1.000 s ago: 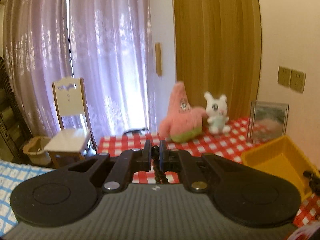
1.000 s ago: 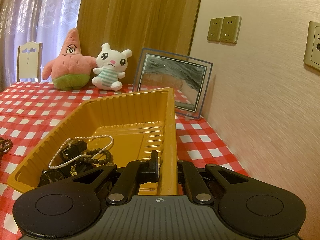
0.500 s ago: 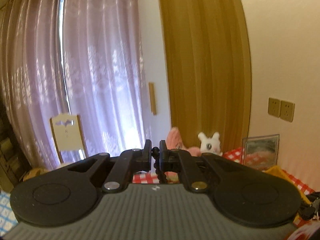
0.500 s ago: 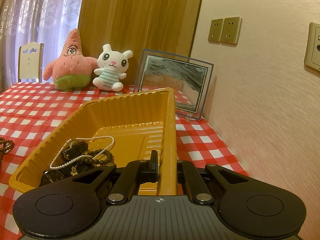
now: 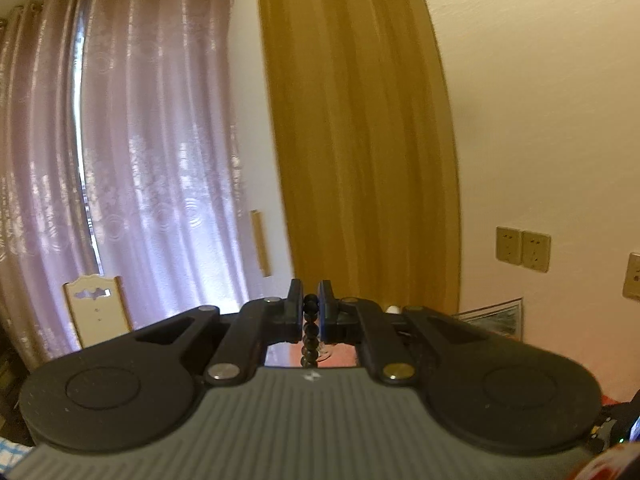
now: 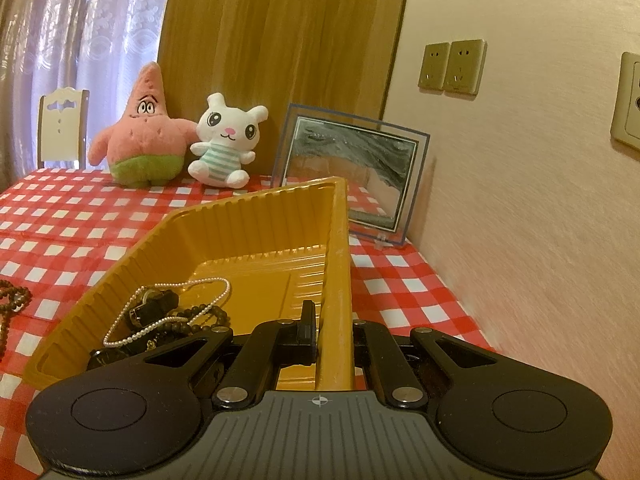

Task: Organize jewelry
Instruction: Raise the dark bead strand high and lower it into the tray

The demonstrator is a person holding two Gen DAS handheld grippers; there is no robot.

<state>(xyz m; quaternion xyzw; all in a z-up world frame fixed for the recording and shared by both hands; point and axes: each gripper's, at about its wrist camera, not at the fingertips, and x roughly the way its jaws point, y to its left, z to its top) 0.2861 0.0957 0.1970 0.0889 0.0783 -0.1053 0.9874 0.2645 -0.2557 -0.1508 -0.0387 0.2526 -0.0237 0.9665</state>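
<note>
My left gripper [image 5: 310, 308] is shut on a dark bead string [image 5: 310, 332] that hangs down between its fingers; it is lifted high and tilted up toward the curtains. My right gripper [image 6: 331, 326] is shut on the right wall of the yellow tray [image 6: 336, 264] on the checked table. In the tray's near left corner lie a white pearl necklace [image 6: 160, 312], dark bead bracelets [image 6: 200, 320] and a black watch [image 6: 150, 306]. Part of a brown bead string [image 6: 12, 300] lies on the cloth left of the tray.
A pink star plush [image 6: 144, 132], a white rabbit plush [image 6: 226, 140] and a framed picture [image 6: 352, 172] stand at the table's back by the wall. A small white chair [image 5: 96, 312] stands beyond the table, before the curtains.
My left gripper has risen and tilted upward with the bead string; the table and plush toys have dropped out of its view. My right gripper has kept its hold on the tray wall.
</note>
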